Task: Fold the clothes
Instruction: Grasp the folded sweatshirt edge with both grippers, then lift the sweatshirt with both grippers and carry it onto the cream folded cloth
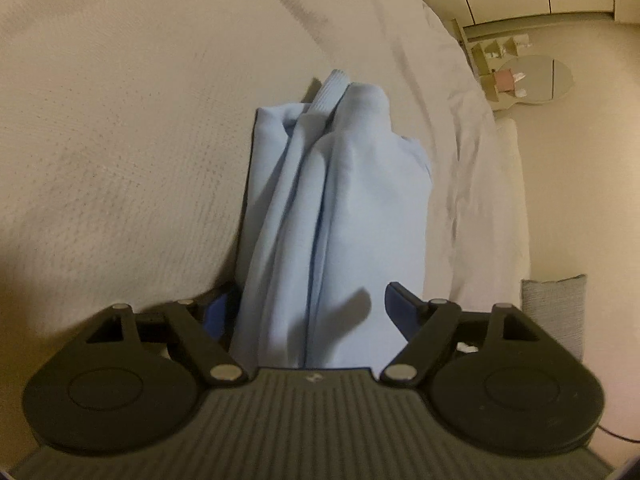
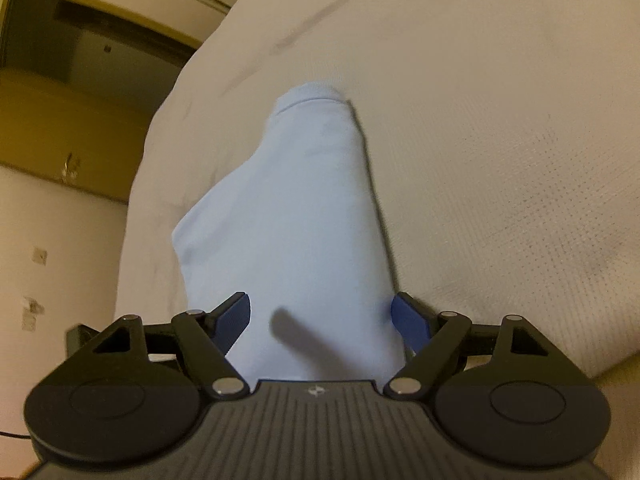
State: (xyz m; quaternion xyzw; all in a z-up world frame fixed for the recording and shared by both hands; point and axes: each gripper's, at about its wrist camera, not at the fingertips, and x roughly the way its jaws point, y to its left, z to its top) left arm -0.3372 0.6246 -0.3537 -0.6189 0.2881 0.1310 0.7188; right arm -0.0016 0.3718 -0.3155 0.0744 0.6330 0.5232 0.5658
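My left fingers are spread wide, and so are my right fingers. Each pair straddles the near end of the garment. One finger of each pair throws a shadow onto the cloth, so I judge that the pads stand off it and pinch nothing. In the left view my left-hand pad is half hidden behind the cloth's edge, so I cannot be sure of that one.

The pale blue garment lies on the bed as a long narrow strip. It runs from between my fingers to a ribbed band at its far end. In the left view its top is bunched in loose lengthwise pleats, with a darker edge showing along its left side. In the right view the garment looks smoother. It has a straight right edge and a corner jutting out to the left, and the bed is bare around it.

I would say the lengthwise fold is roughly in place but untidy. The pleats on top want smoothing flat. The strip has not yet been folded across, near end to far end. I put the task at about halfway, no further.
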